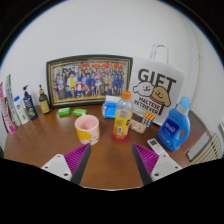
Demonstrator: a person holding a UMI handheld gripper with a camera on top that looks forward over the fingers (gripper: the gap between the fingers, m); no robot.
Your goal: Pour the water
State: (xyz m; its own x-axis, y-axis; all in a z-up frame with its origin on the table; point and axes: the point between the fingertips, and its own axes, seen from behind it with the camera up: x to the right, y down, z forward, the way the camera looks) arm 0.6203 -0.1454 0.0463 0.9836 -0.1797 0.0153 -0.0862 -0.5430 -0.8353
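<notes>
two dark fingers [113, 160], magenta ridged pads [78, 157] on inner faces, pale outer edges

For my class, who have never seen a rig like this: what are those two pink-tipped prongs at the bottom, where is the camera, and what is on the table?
The prongs are the two fingers of hand-held tongs; a person carries them, no robot arm. The camera rides on the tongs and looks forward along the fingers, so this is the tool's own view. The pink pads are part of the fingers. The fingers stand open and hold nothing.

On the wooden table, beyond the fingers: a pink cup, an orange-capped bottle beside it, and a blue bottle. Behind stand a framed group photo and a white GIFT bag, with more bottles beside the photo.
</notes>
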